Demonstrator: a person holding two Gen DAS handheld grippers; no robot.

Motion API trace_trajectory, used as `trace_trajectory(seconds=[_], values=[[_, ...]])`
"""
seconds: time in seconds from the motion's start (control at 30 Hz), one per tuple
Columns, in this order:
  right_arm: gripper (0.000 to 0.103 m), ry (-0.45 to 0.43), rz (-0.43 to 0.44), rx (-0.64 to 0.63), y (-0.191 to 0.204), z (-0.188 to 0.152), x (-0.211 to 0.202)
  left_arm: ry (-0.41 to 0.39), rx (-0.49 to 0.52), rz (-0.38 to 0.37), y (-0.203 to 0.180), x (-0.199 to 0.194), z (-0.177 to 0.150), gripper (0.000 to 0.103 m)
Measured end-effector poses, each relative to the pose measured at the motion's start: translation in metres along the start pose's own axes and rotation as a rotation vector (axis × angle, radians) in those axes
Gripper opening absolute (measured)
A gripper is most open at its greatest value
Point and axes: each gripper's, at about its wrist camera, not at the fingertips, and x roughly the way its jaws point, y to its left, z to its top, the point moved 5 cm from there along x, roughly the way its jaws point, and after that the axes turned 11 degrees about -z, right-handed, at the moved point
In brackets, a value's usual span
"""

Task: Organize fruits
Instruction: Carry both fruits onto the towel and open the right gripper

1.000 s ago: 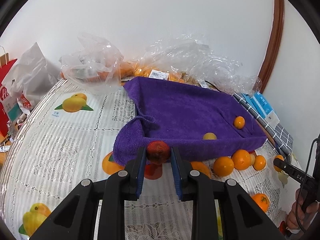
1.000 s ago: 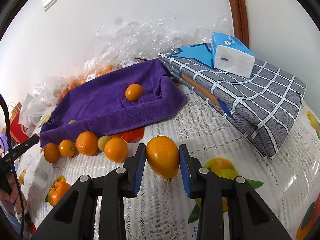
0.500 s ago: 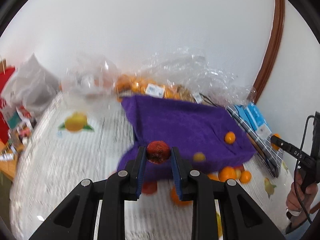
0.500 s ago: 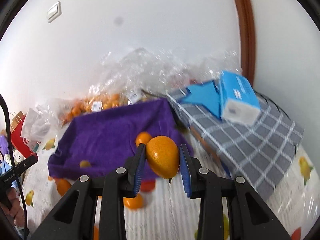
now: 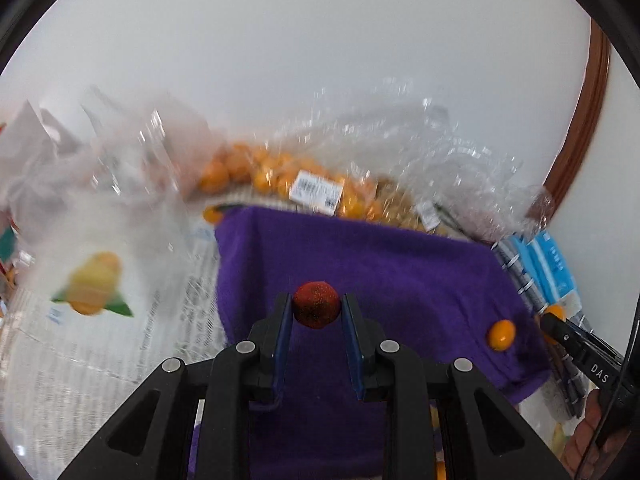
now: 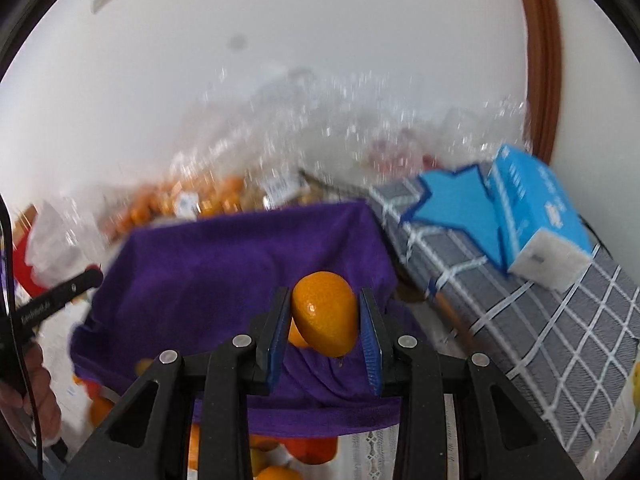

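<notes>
Fruit in both tools: the left tool (image 5: 316,308) is clamped tight on a small dark-red fruit (image 5: 317,304), its blue pads pressing either side, while the right tool (image 6: 324,312) grips a larger orange citrus (image 6: 326,314) that bulges out between its pads and tilts downward. Both are held above a purple towel (image 5: 400,276) spread on the counter (image 5: 80,360), which wears a clear-covered lace cloth printed with fruit pictures. One small orange fruit (image 5: 501,335) lies on the towel near its right edge in the left wrist view; in the right wrist view another orange fruit (image 6: 297,336) shows just behind the held citrus, partly hidden by it. More oranges (image 6: 296,450) sit on the counter beside the towel's near edge, seen below the right tool. Behind the towel, against the white wall, crumpled clear plastic bags (image 5: 440,152) hold a heap of small orange fruit (image 5: 256,172) with a white label (the background is motion-blurred in both views). To the right lies a folded grey checked cloth (image 6: 540,320) with a blue tissue pack (image 6: 536,216) on top. A person's hand (image 6: 28,384) grasps the left tool's handle at the edge of the right wrist view.
</notes>
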Motion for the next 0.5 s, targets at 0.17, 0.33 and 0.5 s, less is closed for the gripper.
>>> trace_trajectory(seconds=[0.17, 0.33, 0.5], values=[[0.033, 0.043, -0.002, -0.019, 0.000, -0.012, 0.016, 0.031, 0.032, 0.010, 0.001, 0.015, -0.012, 0.024], [0.033, 0.064, -0.002, -0.038, 0.003, -0.018, 0.024, 0.054, 0.042, 0.028, 0.006, 0.024, -0.019, 0.024], [0.033, 0.078, 0.006, -0.038, 0.004, -0.021, 0.031, 0.052, 0.055, 0.032, 0.005, 0.026, -0.022, 0.024]])
